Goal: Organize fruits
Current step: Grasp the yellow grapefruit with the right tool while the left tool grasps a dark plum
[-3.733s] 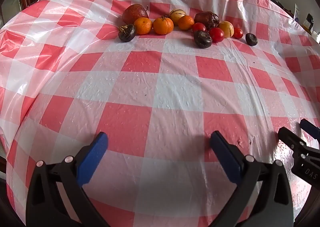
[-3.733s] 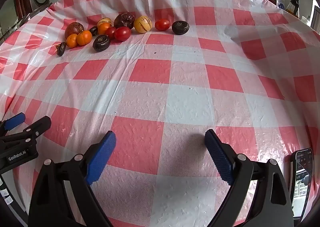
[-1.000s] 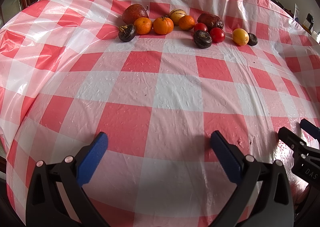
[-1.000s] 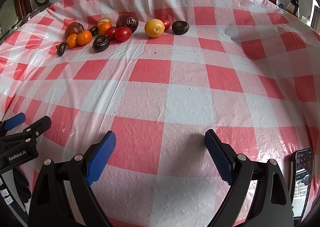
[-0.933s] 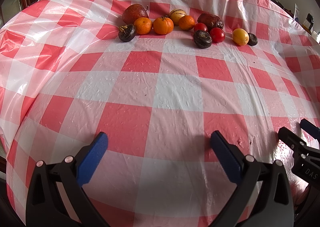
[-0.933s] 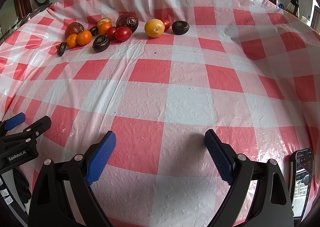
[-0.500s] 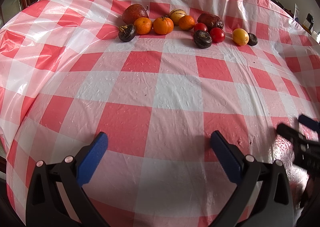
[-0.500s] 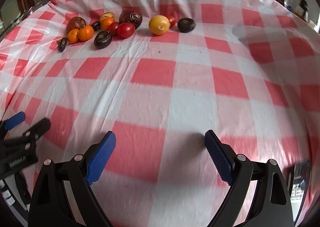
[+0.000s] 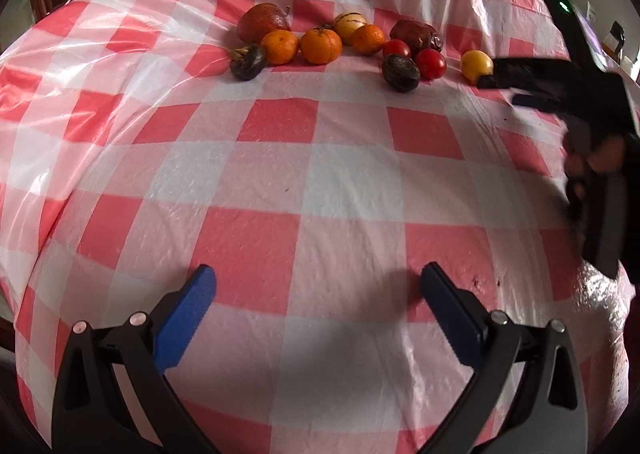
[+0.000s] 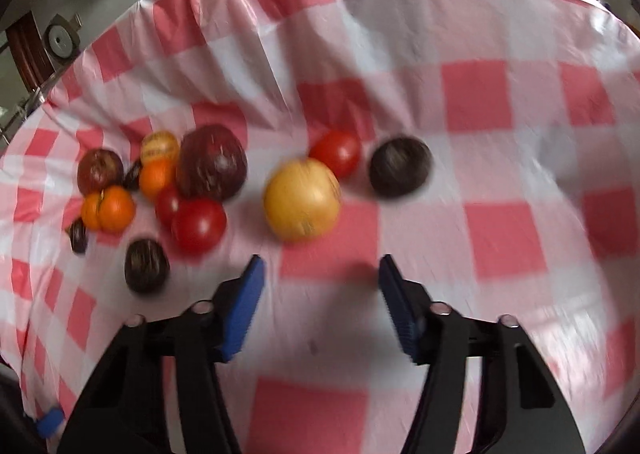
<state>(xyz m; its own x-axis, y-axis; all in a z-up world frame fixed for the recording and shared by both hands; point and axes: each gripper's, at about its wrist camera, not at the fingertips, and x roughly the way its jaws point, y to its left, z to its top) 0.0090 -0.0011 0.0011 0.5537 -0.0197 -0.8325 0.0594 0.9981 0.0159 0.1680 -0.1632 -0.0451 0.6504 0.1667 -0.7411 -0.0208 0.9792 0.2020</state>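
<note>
Fruits [image 10: 200, 190] sit clustered across the table; my right gripper [image 10: 320, 274] is narrowing with nothing between its jaws, lined up on the yellow fruit [image 10: 302, 198], while the left gripper [image 9: 316, 294] waits wide.

A table draped in a glossy red-and-white checked plastic cloth [image 9: 320, 182] carries a loose row of fruit along its far side. At the left end sits a large reddish-brown pomegranate [image 9: 262, 20], with a small dark mangosteen [image 9: 249, 61] and three orange mandarins [image 9: 321, 46] just beside it. A pale striped yellow fruit [image 9: 349, 23] sits behind the mandarins. Further right lie a wrinkled dark red fruit [image 9: 416, 35], two red tomatoes [image 9: 430, 63] and a dark purple round fruit [image 9: 401, 72]. Apart from that cluster lie a smooth round yellow fruit [image 10: 302, 199], a third red tomato [image 10: 336, 152] and a dark round fruit [image 10: 400, 166].
</note>
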